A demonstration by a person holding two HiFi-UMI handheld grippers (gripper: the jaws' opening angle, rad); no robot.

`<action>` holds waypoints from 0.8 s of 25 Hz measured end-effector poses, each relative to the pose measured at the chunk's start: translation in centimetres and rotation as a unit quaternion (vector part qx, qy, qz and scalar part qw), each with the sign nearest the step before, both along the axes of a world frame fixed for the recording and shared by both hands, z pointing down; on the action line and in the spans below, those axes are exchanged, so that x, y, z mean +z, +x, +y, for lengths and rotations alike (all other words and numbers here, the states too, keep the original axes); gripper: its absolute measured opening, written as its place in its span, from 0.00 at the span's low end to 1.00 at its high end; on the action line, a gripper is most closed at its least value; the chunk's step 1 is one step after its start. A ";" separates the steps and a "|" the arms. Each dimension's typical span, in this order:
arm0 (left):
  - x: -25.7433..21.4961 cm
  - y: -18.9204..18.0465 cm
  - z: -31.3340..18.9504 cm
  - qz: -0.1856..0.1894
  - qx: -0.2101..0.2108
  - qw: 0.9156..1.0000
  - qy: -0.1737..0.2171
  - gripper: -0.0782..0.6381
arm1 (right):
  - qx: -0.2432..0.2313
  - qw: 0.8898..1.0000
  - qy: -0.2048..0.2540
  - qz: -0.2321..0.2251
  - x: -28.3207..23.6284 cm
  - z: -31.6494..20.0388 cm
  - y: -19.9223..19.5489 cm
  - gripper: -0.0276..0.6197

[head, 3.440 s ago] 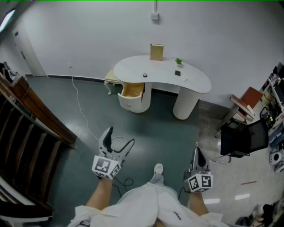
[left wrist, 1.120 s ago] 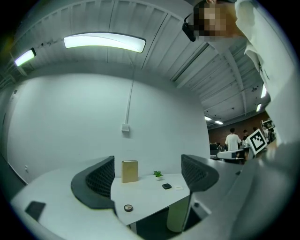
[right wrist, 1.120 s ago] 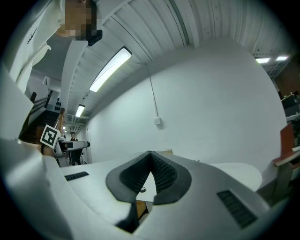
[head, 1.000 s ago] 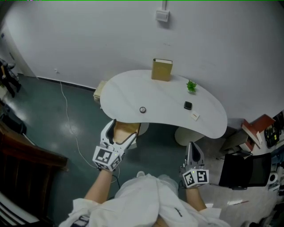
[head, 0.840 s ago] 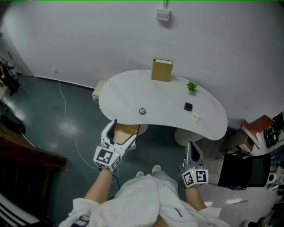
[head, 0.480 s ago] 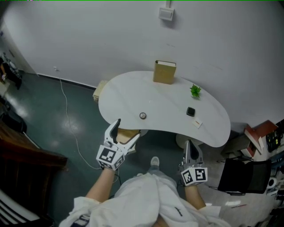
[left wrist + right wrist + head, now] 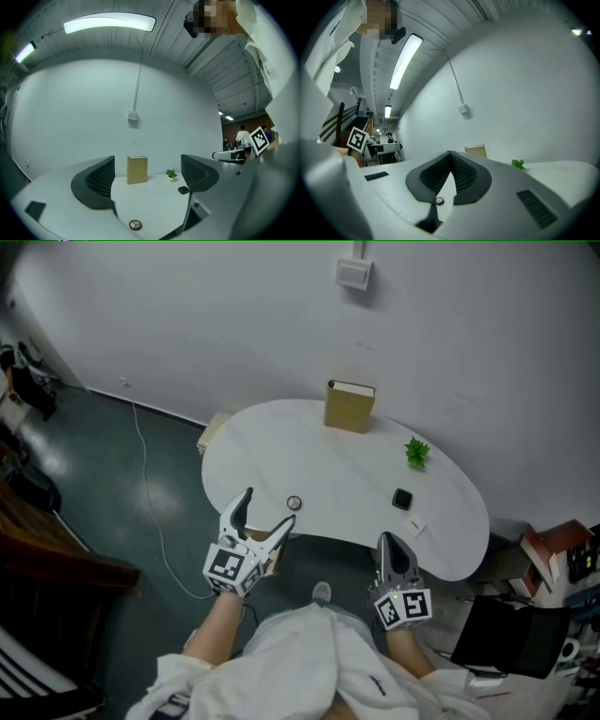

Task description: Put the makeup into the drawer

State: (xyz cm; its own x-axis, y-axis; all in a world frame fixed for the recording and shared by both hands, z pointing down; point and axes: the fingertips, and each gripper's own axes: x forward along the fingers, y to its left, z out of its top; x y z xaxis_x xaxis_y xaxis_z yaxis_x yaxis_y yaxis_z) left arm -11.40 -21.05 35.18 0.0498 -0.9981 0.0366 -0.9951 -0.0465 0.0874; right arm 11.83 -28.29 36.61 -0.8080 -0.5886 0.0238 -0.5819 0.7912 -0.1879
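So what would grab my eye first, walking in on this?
Probably the white curved table against the wall, with a tan book standing upright at its far edge and a small round makeup compact near the front edge. Then the two hand-held tools at the near edge: the left gripper, jaws wide apart, close to the compact, and the right gripper, jaws together.

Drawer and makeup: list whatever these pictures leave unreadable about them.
- Drawer: head view shows only a tan sliver; desk top and left gripper cover the rest.
- Round compact: too small in every view to tell its lid's state.
- Black item and white item beside it: head view, too small to identify.
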 end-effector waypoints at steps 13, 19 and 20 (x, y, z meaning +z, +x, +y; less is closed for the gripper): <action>3.3 -1.1 -4.8 -0.006 -0.022 0.999 -0.027 0.70 | -0.052 0.998 -0.028 0.022 3.4 -5.6 -3.3 0.07; 4.9 -2.0 -5.0 -0.006 -0.017 0.999 -0.051 0.70 | -0.067 0.997 -0.035 0.035 4.6 -5.1 -6.4 0.07; 5.3 -2.2 -5.2 -0.006 -0.014 0.998 -0.055 0.70 | -0.071 0.996 -0.036 0.038 5.0 -5.2 -7.2 0.07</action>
State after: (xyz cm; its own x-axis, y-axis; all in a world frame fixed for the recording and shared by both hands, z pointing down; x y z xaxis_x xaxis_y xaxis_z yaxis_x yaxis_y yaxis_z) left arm -13.64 -26.30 40.50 0.0201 -0.9889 0.1469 -0.9969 -0.0087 0.0780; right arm 4.64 -33.44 41.56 -0.8773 -0.4630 0.1264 -0.4798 0.8525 -0.2072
